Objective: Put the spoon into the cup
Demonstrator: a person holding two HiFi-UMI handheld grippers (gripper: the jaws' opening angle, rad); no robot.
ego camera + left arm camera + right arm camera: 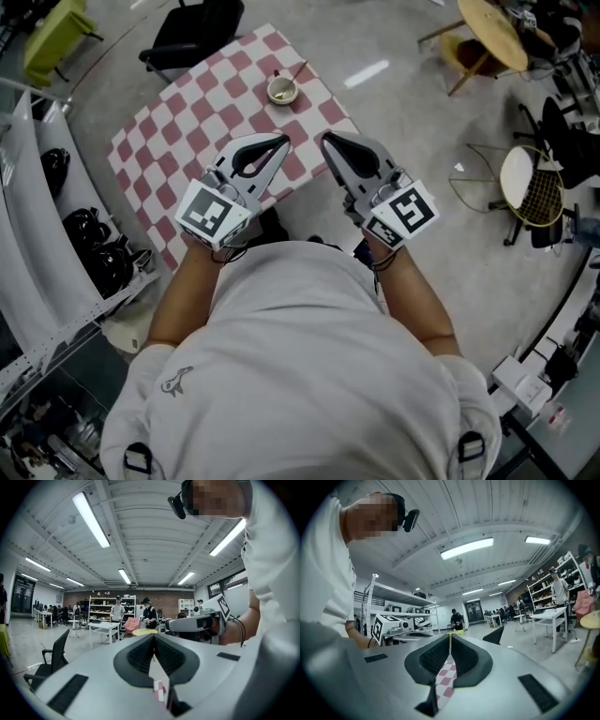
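Observation:
A small pale cup point(282, 90) stands on the far part of the red-and-white checked table point(178, 122). The spoon's thin handle point(298, 70) slants up to the right from the cup's rim; whether its bowl lies inside the cup is too small to tell. My left gripper point(286, 141) and right gripper point(325, 137) hover side by side over the table's near edge, well short of the cup. Both are shut with nothing held. In the gripper views the left gripper point(153, 636) and right gripper point(450, 634) point out across the room, and neither cup nor spoon shows there.
A black chair point(192, 28) stands at the table's far edge, and a green chair point(52, 37) beyond it to the left. Metal shelves point(56, 253) with dark helmets run along the left. A round wooden table point(492, 28) and a wire chair point(530, 187) stand at the right.

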